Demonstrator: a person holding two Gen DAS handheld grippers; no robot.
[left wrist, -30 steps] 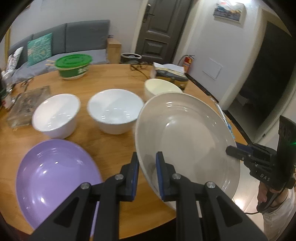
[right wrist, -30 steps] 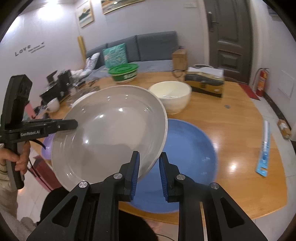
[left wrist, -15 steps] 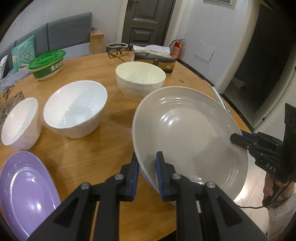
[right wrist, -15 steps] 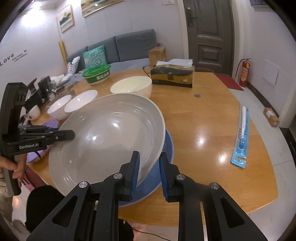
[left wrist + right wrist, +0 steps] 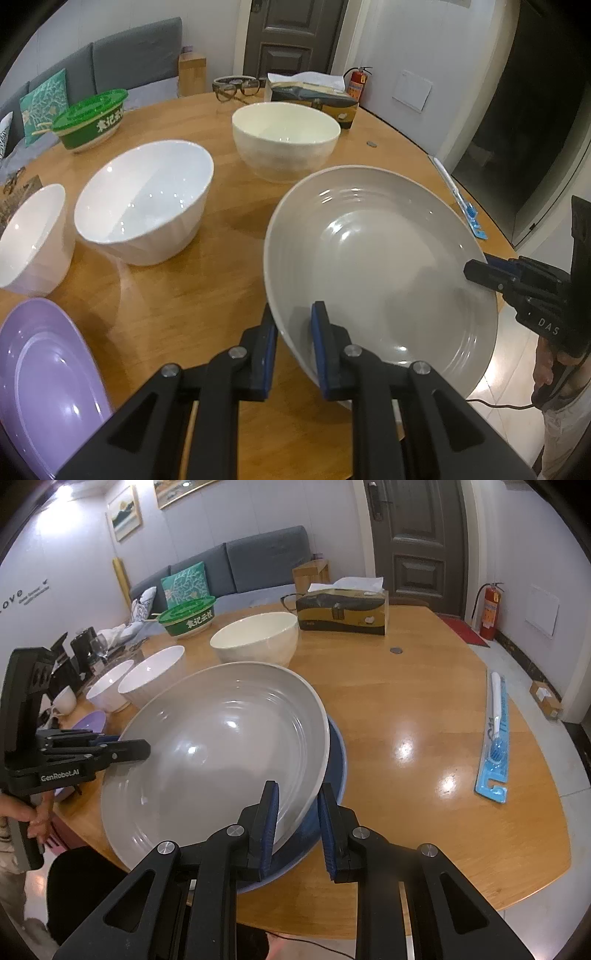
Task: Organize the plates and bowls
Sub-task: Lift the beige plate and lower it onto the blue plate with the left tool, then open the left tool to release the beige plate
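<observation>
A large grey plate [image 5: 380,266] is held by its rim from both sides, low over a blue plate [image 5: 334,775] on the round wooden table [image 5: 406,709]. My left gripper [image 5: 293,325] is shut on its near rim. My right gripper [image 5: 297,805] is shut on the opposite rim and shows at the right of the left wrist view [image 5: 484,273]. The grey plate [image 5: 221,749] covers most of the blue one. A purple plate [image 5: 44,380] lies front left. Two white bowls [image 5: 147,203] [image 5: 29,236] and a cream bowl [image 5: 284,136] stand behind.
A green lidded container [image 5: 90,120], glasses [image 5: 236,88] and a tissue box [image 5: 341,609] sit at the table's far side. A blue packaged toothbrush [image 5: 496,734] lies near the right edge. A coin [image 5: 396,650] lies mid-table. A sofa [image 5: 236,568] stands behind.
Both grippers carried the grey plate to the right and down, over the blue plate. The purple plate and white bowls have slid left in the left wrist view.
</observation>
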